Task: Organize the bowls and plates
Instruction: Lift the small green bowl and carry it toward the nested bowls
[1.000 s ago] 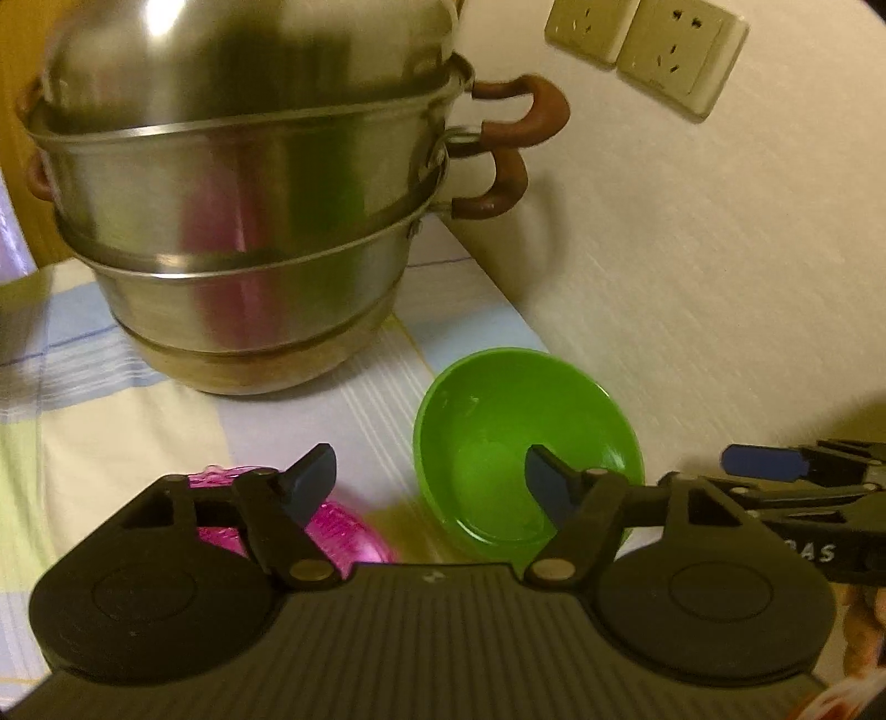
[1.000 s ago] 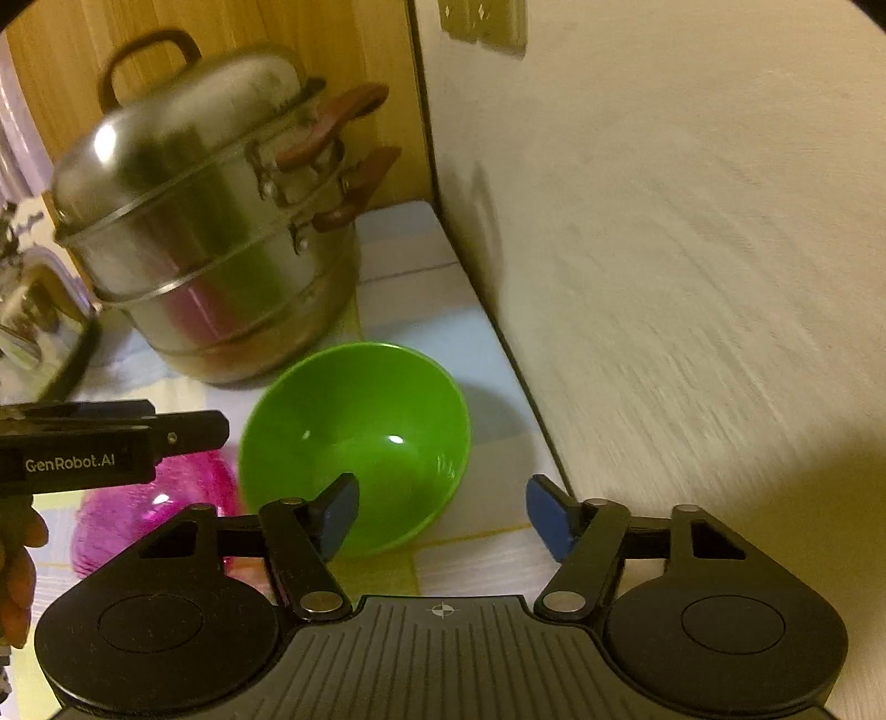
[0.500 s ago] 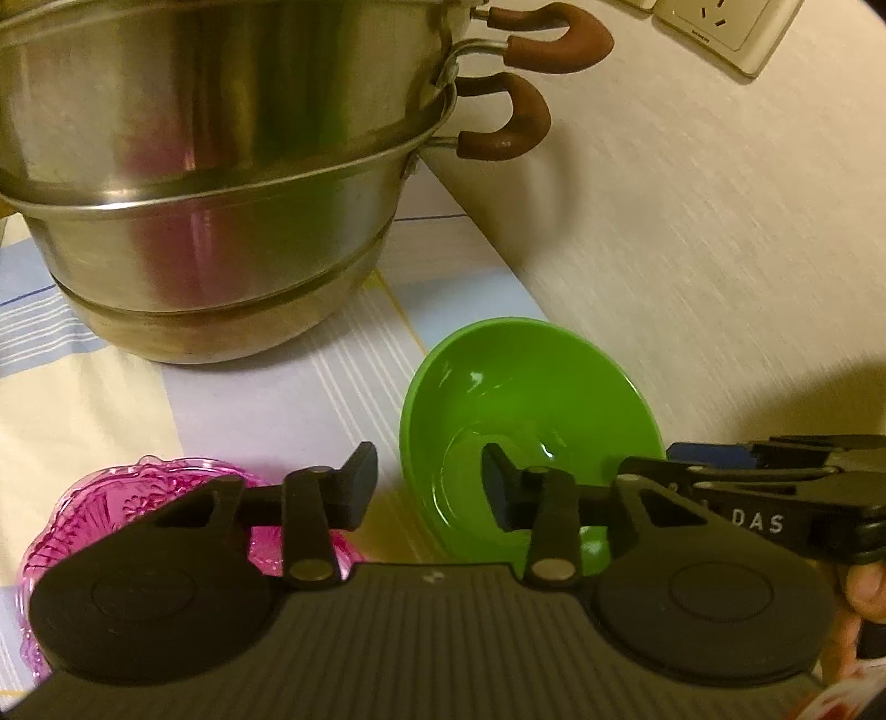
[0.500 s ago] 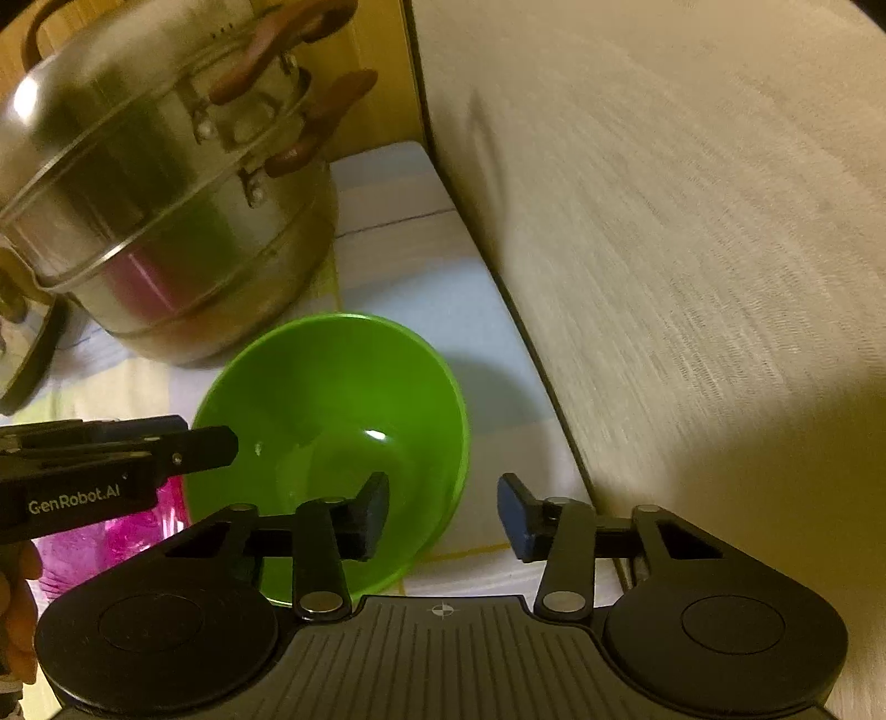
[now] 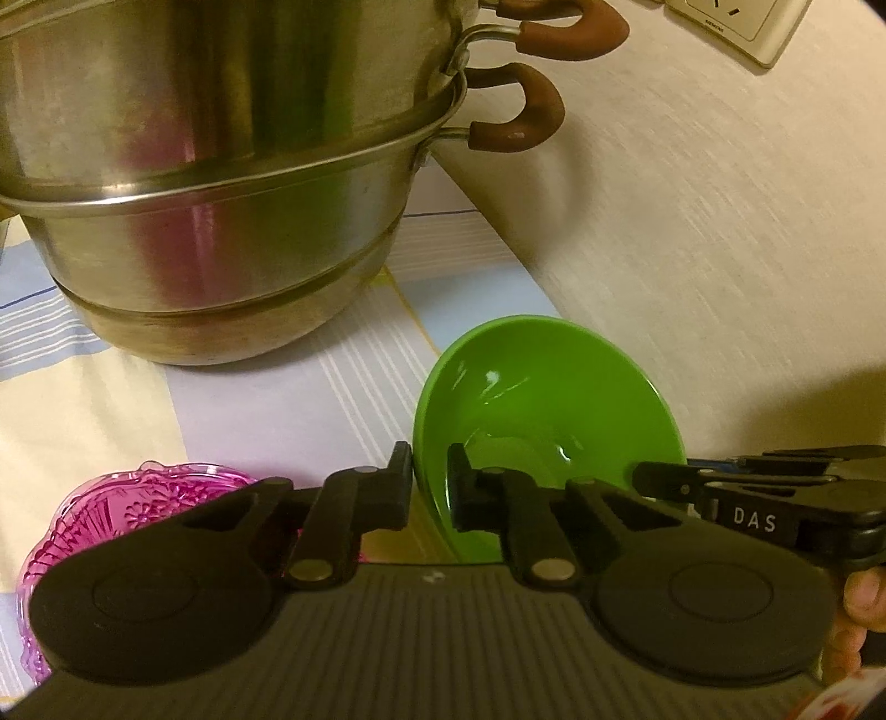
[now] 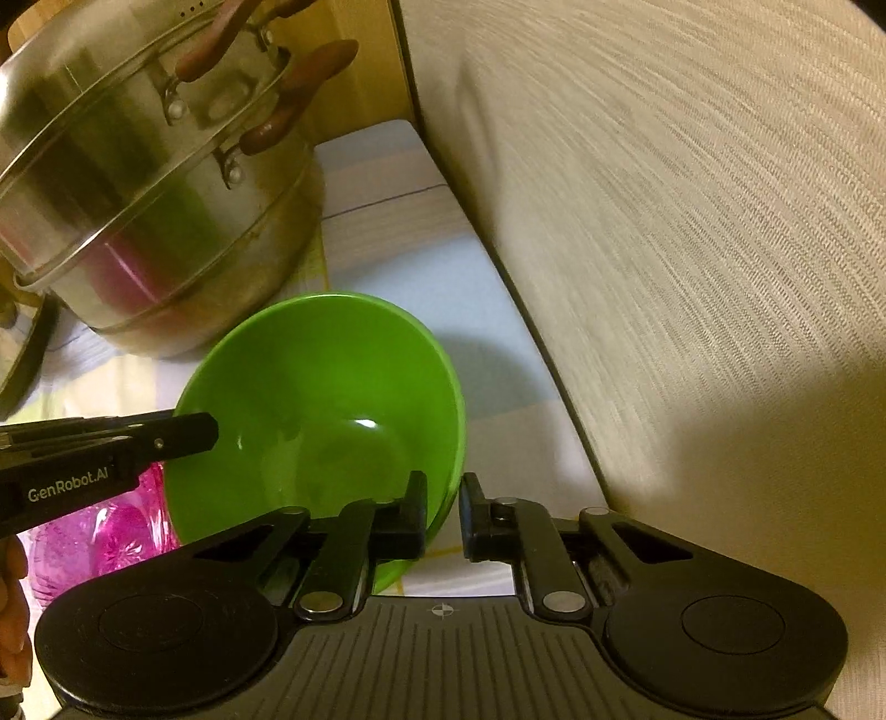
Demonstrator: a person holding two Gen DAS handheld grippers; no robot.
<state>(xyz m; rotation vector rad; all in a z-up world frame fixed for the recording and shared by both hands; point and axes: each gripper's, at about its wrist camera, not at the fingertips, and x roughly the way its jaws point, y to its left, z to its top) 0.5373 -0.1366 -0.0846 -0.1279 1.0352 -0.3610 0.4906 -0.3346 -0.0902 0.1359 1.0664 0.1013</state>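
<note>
Steel steamer pot point(image 5: 221, 183): stood at the back of the striped cloth point(image 5: 310, 399), by the wall.
Green bowl point(image 6: 321, 410): set between pot and grippers, its rim pinched on two opposite sides.
Left gripper point(image 5: 431, 487): clamped on the bowl's left rim.
Right gripper point(image 6: 443, 512): clamped on its right rim.
Pink dish point(image 5: 127, 509): laid just left of the bowl.

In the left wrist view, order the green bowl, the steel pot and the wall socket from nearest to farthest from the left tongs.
1. Green bowl: its rim is between the left tongs.
2. Steel pot: behind, upper left.
3. Wall socket: on the wall, top right.
</note>
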